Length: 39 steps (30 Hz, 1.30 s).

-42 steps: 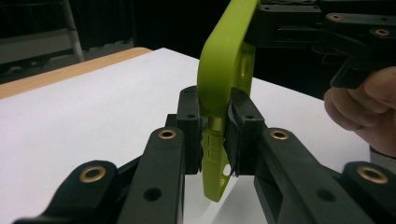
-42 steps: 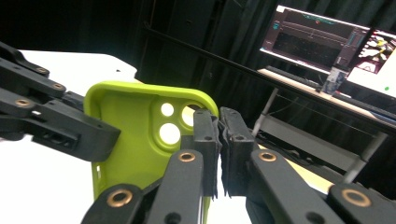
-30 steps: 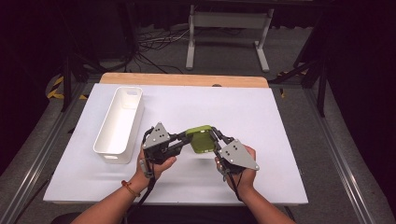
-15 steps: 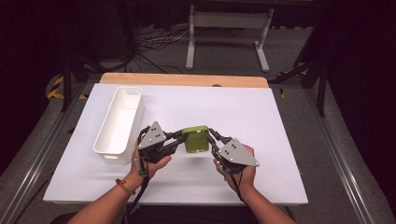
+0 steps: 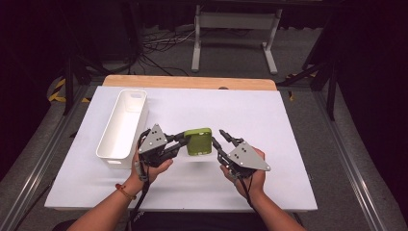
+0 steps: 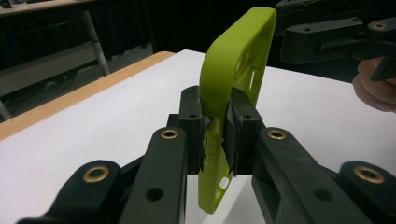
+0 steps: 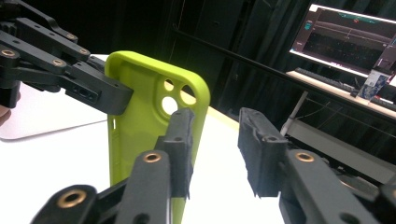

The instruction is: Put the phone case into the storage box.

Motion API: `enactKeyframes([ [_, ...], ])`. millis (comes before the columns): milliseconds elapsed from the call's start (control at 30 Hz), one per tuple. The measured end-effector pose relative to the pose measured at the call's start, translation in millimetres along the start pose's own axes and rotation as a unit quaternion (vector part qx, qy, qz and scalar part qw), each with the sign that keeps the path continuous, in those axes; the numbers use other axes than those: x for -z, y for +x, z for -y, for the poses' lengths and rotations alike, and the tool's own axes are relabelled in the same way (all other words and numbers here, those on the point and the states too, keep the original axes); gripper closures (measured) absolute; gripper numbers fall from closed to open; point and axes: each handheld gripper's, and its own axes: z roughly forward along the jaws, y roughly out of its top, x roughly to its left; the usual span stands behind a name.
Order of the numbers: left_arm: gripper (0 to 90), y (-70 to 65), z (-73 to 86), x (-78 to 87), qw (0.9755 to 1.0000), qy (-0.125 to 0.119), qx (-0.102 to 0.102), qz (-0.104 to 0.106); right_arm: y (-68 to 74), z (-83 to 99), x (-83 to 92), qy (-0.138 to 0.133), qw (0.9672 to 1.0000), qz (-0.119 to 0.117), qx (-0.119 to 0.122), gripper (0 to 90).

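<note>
the lime-green phone case [image 5: 198, 141] is held off the white table [image 5: 269, 125], near its front middle, between the two grippers. it is a soft-looking shell with rounded corners, a raised rim and an open inner side — three round camera holes pierce one corner, and narrow slots run along its edge. the left gripper [image 6: 216, 133] has its jaws clamped on one long edge of the case, which stands on edge between them. the right gripper [image 7: 217, 151] has its jaws spread apart, one jaw just beside the case's other edge, gripping nothing. a white bin [image 5: 123, 126] stands on the table to the left.
</note>
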Motion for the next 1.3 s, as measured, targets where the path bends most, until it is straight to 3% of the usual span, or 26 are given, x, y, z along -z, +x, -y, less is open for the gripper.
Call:
enactKeyframes([
  [167, 79.0, 2.5, -0.4, 2.8, 1.0, -0.004, -0.001, -0.007, -3.6, 0.8, -1.9, 0.014, 0.9996, -0.024, 0.002, 50.7],
  [467, 79.0, 4.4, -1.3, 6.5, 0.9999, -0.009, -0.002, -0.011, -8.0, 6.2, -4.5, 0.025, 0.999, -0.035, 0.015, 34.7],
  [600, 79.0, 5.0, -1.6, 8.1, 0.9999, -0.009, -0.002, -0.012, -10.2, 11.8, -2.9, 0.031, 0.9985, -0.045, 0.011, 31.6],
  [667, 79.0, 5.8, -1.8, 8.2, 0.9998, -0.01, -0.005, -0.014, -10.9, 13.6, -0.9, 0.038, 0.9979, -0.048, 0.021, 30.6],
  [1033, 79.0, 7.2, -3.9, 12.9, 0.9997, -0.018, -0.001, -0.016, -12.2, 24.8, 15.6, 0.042, 0.9971, -0.051, 0.038, 28.6],
  [1300, 79.0, 10.3, -6.0, 18.7, 0.9995, -0.018, -0.01, -0.025, -16.5, 34.7, 25.3, 0.051, 0.9965, -0.051, 0.042, 24.7],
])
